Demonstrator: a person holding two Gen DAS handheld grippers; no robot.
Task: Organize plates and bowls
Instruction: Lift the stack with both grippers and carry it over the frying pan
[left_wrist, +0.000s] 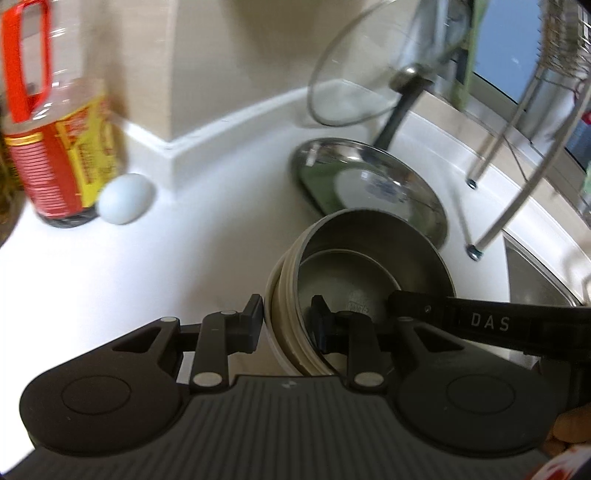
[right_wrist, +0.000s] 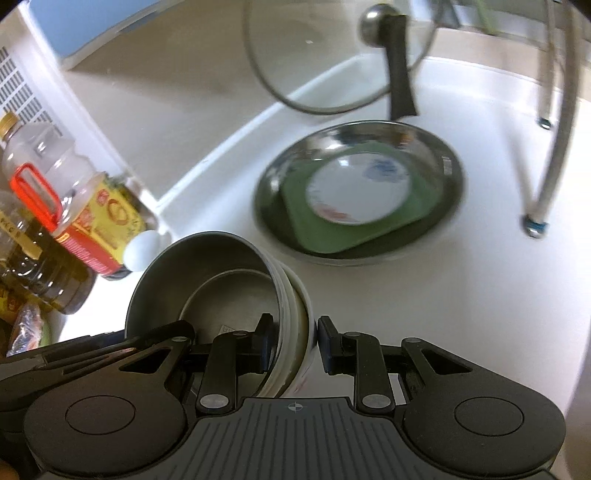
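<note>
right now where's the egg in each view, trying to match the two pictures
Left wrist view: the egg lies left of centre on the white counter, against the base of the oil bottle.
Right wrist view: the egg is lower left, beside the same bottle, just above the rim of the bowl stack.
Shared landmark: the steel pan holding a green plate, right of the egg in both.

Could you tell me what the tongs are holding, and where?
Both tongs, left and right, clamp opposite rims of the nested stack of round steel and white bowls.
</note>
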